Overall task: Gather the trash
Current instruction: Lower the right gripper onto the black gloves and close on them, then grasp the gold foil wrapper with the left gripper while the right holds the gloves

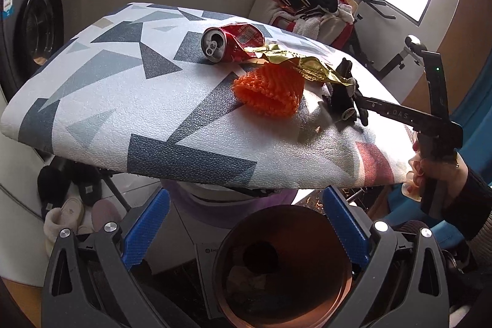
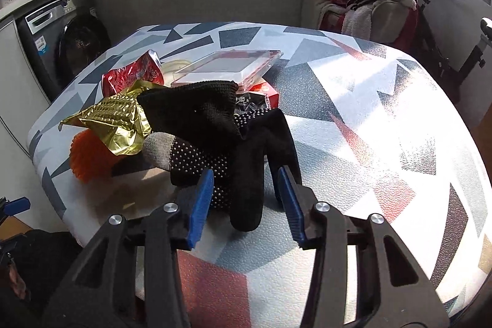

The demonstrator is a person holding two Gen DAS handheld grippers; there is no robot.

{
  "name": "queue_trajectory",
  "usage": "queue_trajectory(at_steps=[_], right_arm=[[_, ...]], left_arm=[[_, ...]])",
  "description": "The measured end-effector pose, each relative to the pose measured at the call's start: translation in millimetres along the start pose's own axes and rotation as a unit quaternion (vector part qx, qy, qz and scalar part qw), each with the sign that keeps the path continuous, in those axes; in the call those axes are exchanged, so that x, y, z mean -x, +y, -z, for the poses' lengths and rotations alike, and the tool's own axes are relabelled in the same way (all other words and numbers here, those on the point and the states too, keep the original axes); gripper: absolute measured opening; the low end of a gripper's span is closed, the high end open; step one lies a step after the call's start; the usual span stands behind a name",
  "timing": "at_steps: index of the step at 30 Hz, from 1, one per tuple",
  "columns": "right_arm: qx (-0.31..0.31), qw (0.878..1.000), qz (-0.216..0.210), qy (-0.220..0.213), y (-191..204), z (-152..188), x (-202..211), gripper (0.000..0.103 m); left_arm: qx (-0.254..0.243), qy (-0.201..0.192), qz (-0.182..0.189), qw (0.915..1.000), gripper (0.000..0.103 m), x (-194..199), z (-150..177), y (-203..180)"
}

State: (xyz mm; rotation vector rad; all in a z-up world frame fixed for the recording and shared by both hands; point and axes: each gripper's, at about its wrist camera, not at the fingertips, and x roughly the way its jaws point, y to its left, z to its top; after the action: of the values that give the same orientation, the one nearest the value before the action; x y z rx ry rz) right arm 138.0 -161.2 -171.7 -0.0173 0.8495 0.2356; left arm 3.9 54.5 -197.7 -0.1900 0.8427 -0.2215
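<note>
A black dotted glove [image 2: 215,119] lies on the patterned table [image 2: 384,119], on top of a heap of trash. My right gripper [image 2: 245,171] reaches over the near edge, and the glove's fingers lie between its blue pads [image 2: 201,199]; a gap still shows beside the right pad. Left of the glove are a gold wrapper [image 2: 113,116], an orange foam net [image 2: 89,156] and a crushed red can [image 2: 135,76]. A clear plastic box [image 2: 227,66] lies behind the glove. My left gripper [image 1: 246,192] hangs open below the table edge over a round brown bin [image 1: 286,266].
A washing machine [image 1: 30,29] stands at the left. A chair piled with clothes [image 1: 310,5] and a black metal frame [image 1: 415,51] stand beyond the table. Slippers [image 1: 67,205] lie on the floor under the table's left side. A hand [image 1: 430,174] holds the right gripper's handle.
</note>
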Motion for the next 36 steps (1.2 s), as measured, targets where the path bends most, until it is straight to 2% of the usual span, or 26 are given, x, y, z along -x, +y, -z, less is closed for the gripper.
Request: queue_trajectory(at_steps=[1, 3, 4, 6, 11, 13, 16, 21, 23, 27, 31, 34, 36], right_arm=[[-0.007, 1.0, -0.001, 0.005, -2.8, -0.3, -4.7, 0.044], [-0.02, 1.0, -0.007, 0.015, -8.8, 0.8, -11.9, 0.029], [-0.026, 0.999, -0.009, 0.021, -11.7, 2.3, -14.7, 0.016], [-0.039, 0.999, -0.014, 0.019, -16.5, 5.0, -11.8, 0.009], [-0.075, 0.996, -0.019, -0.047, -31.0, 1.9, 31.4, 0.008], [-0.083, 0.993, -0.011, -0.083, -36.7, -2.6, 55.5, 0.008], [-0.082, 0.988, 0.004, -0.132, -42.6, -9.8, 87.6, 0.008], [-0.086, 0.983, 0.015, -0.164, -51.1, -17.2, 113.1, 0.008], [-0.091, 0.982, 0.015, -0.167, -54.4, -15.6, 117.2, 0.008], [-0.092, 0.985, 0.006, -0.145, -52.7, -3.1, 108.6, 0.008], [-0.096, 0.988, -0.004, -0.121, -48.0, 12.0, 96.4, 0.008], [-0.092, 0.99, -0.008, -0.109, -42.6, 20.0, 89.5, 0.008], [-0.086, 0.991, -0.012, -0.103, -38.8, 23.4, 86.1, 0.008]], left_arm=[[-0.001, 0.001, -0.001, 1.0, 0.097, -0.7, 0.1, -0.4], [-0.003, 0.003, -0.001, 1.0, 0.097, -1.5, 0.1, -1.9], [-0.003, 0.004, 0.001, 1.0, 0.097, -1.8, 0.1, -2.2], [0.002, 0.005, 0.008, 1.0, 0.097, -1.5, -0.8, -1.9], [0.026, 0.009, 0.028, 0.9992, 0.087, -3.3, -7.4, 3.0], [0.043, 0.009, 0.038, 0.9983, 0.084, -3.6, -12.5, 6.0], [0.039, 0.01, 0.042, 0.9983, 0.08, -5.1, -21.9, 3.2], [0.028, 0.005, 0.078, 0.9965, 0.075, -7.1, -43.6, -8.3], [0.029, 0.004, 0.096, 0.9949, 0.073, -9.1, -52.5, -13.4], [0.056, 0.01, 0.134, 0.9893, 0.067, -21.9, -74.2, -15.9], [0.056, 0.008, 0.145, 0.9877, 0.062, -36.3, -100.8, -20.2], [0.074, 0.03, 0.166, 0.9829, 0.052, -55.3, -115.6, -19.3], [0.087, 0.04, 0.171, 0.9807, 0.051, -66.2, -120.0, -18.0]])
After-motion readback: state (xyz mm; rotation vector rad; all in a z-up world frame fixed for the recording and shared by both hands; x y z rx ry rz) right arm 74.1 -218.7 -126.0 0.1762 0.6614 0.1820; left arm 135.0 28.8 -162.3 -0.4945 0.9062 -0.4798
